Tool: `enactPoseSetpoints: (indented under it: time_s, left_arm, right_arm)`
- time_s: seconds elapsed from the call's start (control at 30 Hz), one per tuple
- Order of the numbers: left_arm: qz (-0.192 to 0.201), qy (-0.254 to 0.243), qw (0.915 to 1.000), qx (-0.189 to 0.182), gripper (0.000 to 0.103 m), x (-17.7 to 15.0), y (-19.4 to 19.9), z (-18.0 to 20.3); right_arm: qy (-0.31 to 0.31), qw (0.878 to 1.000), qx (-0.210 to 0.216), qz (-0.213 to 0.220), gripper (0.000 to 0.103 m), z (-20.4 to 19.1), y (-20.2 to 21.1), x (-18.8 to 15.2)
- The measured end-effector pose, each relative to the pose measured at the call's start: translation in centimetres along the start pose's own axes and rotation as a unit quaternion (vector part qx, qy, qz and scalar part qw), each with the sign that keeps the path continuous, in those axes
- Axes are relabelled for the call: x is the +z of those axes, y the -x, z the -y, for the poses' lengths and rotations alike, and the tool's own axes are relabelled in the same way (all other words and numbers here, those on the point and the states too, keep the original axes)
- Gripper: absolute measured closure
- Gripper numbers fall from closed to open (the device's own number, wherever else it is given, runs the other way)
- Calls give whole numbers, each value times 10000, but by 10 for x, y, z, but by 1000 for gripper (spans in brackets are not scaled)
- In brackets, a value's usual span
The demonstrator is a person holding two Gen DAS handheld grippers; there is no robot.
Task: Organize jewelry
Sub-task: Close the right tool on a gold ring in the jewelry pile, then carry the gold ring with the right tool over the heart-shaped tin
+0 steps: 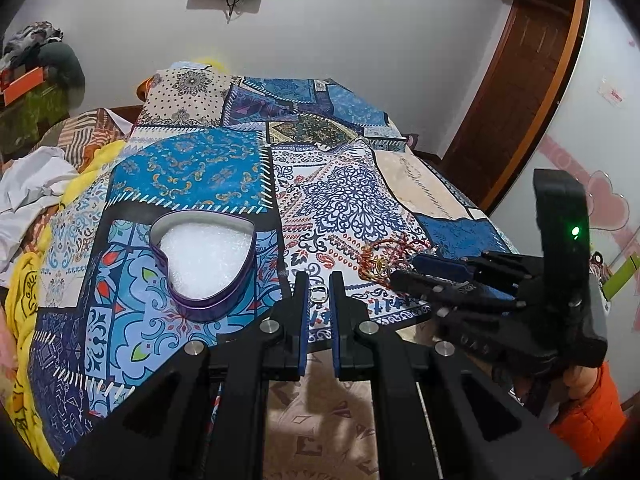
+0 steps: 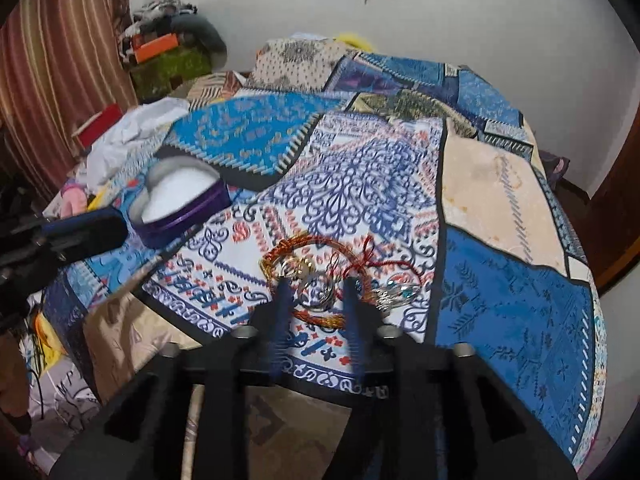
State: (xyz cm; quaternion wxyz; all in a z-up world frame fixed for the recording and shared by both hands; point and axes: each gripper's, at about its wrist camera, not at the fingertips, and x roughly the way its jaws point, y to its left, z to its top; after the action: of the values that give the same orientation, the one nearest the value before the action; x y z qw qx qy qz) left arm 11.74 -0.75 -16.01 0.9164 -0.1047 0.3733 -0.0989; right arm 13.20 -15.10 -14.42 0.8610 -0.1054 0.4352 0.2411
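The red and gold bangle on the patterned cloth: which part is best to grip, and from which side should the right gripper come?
Grip the near arc of the red and gold bangle, the stretch closest to the right gripper. Come from above, one jaw inside the hoop and one outside: it lies flat on the cloth, so only the thin rim offers purchase. The far side is crowded by a red thread and small charms.

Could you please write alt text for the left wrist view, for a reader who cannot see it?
The left tool pinches a small silver ring above a patchwork bedspread. To its left sits an open purple heart-shaped tin lined with white foam; to its right, the right tool reaches into a tangle of red and gold bracelets.
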Motion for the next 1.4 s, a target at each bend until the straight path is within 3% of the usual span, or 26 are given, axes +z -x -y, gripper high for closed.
enactPoseSetpoints:
  time_s: [0.3, 0.4, 0.7, 0.77, 1.4]
  left_arm:
    - [-25, 36, 10000, -21, 95, -1, -2, -2]
    - [-19, 52, 10000, -32, 95, -1, -2, -2]
    - [-32, 86, 9999, -58, 95, -2, -3, -4]
    - [-24, 76, 10000, -60, 95, -2, -2, -4]
    - [-48, 86, 9999, -16, 95, -5, -1, -5]
  right_arm:
    - [217, 9997, 75, -113, 74, -5, -12, 1]
    - [154, 9997, 91, -138, 81, -1, -14, 3]
    - [69, 9999, 123, -15, 83, -2, -5, -2]
    - [55, 9999, 139, 10, 94, -3, -3, -1]
    - [287, 9994, 191, -40, 94, -14, -8, 1]
